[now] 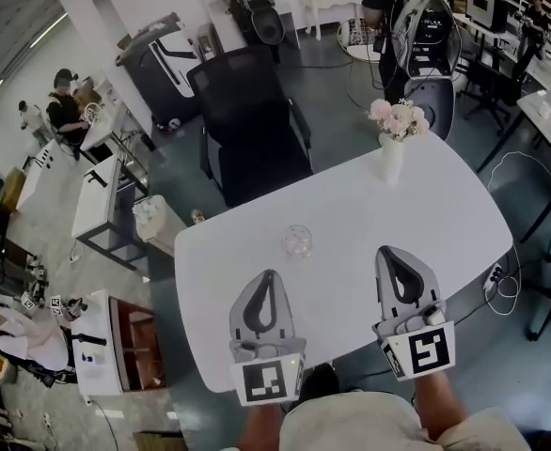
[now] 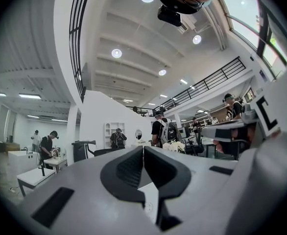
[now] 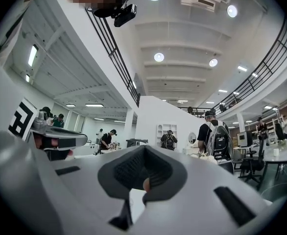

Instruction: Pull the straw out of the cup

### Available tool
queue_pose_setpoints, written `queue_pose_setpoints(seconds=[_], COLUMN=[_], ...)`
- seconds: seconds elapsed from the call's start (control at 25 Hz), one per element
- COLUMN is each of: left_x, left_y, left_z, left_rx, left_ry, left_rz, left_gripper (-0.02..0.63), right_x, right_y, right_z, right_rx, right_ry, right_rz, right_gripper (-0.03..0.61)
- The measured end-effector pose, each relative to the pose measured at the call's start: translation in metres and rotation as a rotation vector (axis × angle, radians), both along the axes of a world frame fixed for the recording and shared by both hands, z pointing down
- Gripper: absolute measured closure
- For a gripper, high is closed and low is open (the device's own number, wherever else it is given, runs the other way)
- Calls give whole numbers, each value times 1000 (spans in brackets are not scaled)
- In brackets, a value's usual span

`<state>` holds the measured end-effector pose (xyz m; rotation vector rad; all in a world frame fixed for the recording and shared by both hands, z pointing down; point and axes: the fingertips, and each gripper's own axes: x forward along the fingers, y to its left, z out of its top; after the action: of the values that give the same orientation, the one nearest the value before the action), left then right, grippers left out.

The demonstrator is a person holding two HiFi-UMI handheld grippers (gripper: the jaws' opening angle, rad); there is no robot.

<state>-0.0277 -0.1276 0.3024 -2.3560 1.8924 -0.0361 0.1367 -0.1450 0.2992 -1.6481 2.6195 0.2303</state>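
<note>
An open-plan office surrounds a white tabletop (image 1: 435, 205), where a clear cup (image 1: 297, 241) stands near the middle, well apart from both tools and ahead of the gap between them. Whether a straw sits in the cup is too faint to make out. The left tool (image 1: 268, 276) has its jaws pressed together with nothing between them. The right tool (image 1: 394, 253) also shows its tips meeting, with a small pinkish blur in the gap behind them that cannot be identified. A vase of pink flowers (image 1: 395, 132) stands at the far edge beside a black office chair (image 1: 247, 120). Both gripper views hide the cup behind their own jaws.
</note>
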Motion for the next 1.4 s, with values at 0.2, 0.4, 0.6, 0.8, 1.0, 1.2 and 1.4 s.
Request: queue_pose_setpoints(seconds=[0.2,0.4,0.6,0.8,1.0,1.2,1.4], left_x=[-32,-45,-50,-42,-32,-23,-17], left_y=[-36,-62,-78,-92,-99,-111,-124], left_z=[14,39,66,97,131,161,194], left_rx=[-24,-46,-65,-98,-141,-204,-285], left_ry=[21,21,51,26,3,-3,-27], left_rz=[9,46,98,143,162,151,138], left_gripper=[607,607,607,606,606,590,527], right_x=[-41,-67,-93,-101,-103,-97,-91], right_y=[-35,-63,-78,-91,-102,-117,-141], right_z=[9,17,25,34,46,58,77], right_rx=[-25,-46,-39,-62,-74,-93,-124], right_ry=[32,53,86,91,86,76,58], right_rz=[-12,8,4,20,24,6,-12], right_gripper=[578,578,578,578,578,578,578])
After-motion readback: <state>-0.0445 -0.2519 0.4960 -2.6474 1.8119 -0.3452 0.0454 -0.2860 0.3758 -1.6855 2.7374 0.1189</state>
